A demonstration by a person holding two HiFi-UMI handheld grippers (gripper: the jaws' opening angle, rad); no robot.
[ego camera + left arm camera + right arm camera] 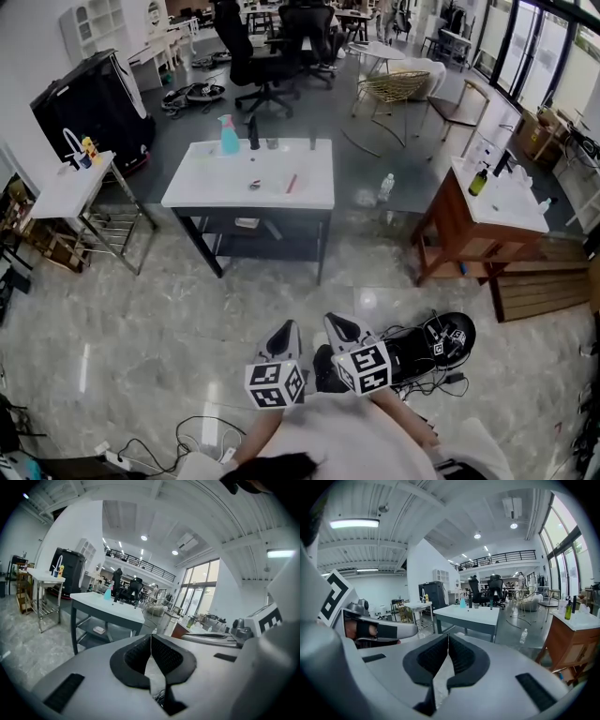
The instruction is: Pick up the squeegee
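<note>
A white-topped table (pixel 216 192) stands across the marble floor, well ahead of me. On it lie a slim reddish item (pixel 292 183), possibly the squeegee, a small dark object (pixel 255 184), a blue spray bottle (pixel 229 137) and a dark bottle (pixel 253 132). My left gripper (pixel 284 331) and right gripper (pixel 339 325) are side by side near my body, far short of the table. The jaws of both are shut with nothing between them. The left gripper view shows the table (pixel 108 604) at left. In the right gripper view the table (pixel 471 615) is straight ahead.
A wooden washstand (pixel 457 234) with bottles stands to the right. A small white side table (pixel 64 190) and a black case (pixel 89 108) are at left. Cables and a black device (pixel 434 344) lie on the floor by my right side. Office chairs (pixel 258 58) stand beyond the table.
</note>
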